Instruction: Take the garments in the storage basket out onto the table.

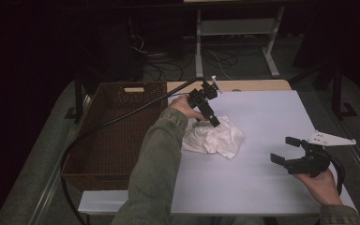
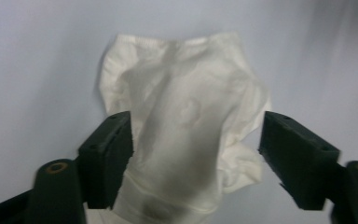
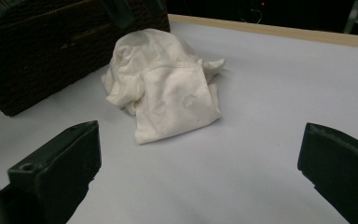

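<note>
Nearest the person, at about four o'clock on the white table (image 1: 262, 112), the right gripper (image 1: 288, 151) rests in a hand with jaws spread wide, grasping nothing. Toward the centre, a crumpled white cloth (image 1: 214, 137) lies in a heap. At its eleven o'clock edge the left gripper (image 1: 214, 122) points down over it, jaws released, the cloth lying between them. A brown basket (image 1: 117, 136) stands at nine o'clock.
</note>
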### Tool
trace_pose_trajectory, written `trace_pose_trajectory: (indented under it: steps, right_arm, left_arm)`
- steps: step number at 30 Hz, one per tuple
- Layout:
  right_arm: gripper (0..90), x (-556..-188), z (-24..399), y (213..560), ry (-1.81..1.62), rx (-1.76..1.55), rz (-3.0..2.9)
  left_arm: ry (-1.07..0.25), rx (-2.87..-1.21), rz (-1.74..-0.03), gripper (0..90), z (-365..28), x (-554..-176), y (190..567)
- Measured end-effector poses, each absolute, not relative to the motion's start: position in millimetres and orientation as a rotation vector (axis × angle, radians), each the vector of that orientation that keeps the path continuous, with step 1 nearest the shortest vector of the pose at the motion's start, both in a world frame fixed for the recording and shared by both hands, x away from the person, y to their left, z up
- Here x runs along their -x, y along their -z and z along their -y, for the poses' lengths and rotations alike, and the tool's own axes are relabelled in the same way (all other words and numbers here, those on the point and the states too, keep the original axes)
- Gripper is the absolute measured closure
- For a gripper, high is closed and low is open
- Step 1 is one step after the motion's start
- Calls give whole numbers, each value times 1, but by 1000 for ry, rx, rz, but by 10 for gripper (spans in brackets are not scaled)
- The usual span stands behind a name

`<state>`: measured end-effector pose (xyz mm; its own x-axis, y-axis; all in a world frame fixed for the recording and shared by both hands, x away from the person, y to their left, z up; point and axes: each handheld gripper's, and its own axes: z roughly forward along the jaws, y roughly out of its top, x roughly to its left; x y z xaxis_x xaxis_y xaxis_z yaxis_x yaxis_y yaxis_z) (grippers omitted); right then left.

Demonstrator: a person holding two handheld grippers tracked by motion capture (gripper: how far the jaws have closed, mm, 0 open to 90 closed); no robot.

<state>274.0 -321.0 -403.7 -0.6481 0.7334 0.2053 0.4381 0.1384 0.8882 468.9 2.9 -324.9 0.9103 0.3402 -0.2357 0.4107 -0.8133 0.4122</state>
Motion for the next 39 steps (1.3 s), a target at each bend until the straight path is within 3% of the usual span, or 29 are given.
trace_pose_trajectory:
  steps: [7, 39]
  right_arm:
    - [0, -274, 321, 404, -1516, -1140, -2139]
    - [0, -272, 319, 405, -1492, -1142, -2145]
  left_arm:
    - [210, -2551, -508, 0, -9, -467, 299]
    - [-9, -2472, -520, 0, -64, -435, 243]
